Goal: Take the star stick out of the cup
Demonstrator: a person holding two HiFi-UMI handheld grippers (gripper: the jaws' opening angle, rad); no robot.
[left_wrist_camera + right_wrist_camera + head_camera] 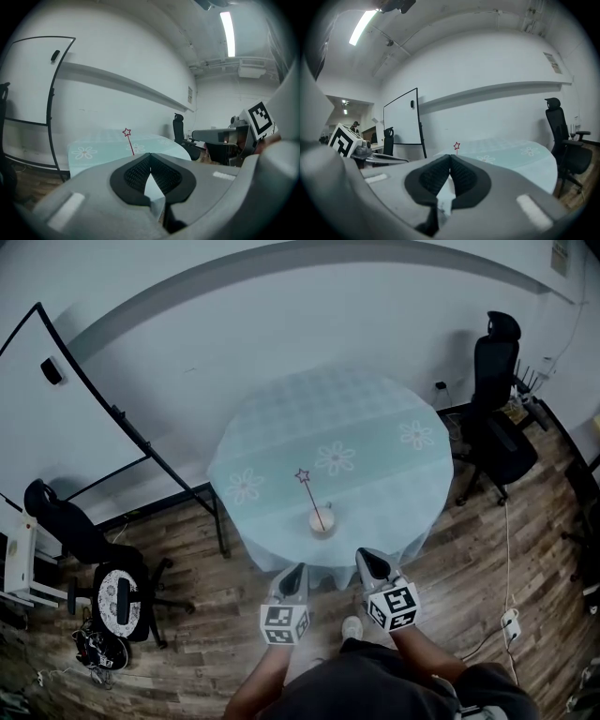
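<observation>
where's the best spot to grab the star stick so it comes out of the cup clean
Grip the bare shaft of the star stick, midway between the star and the rim of the cup. It leans away to the left, so come from the near side above the cup, jaws closing across the shaft, and probably pull along that lean.

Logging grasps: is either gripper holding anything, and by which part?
Nothing. The left gripper and right gripper are shut, empty; the star stick stands in the cup.
</observation>
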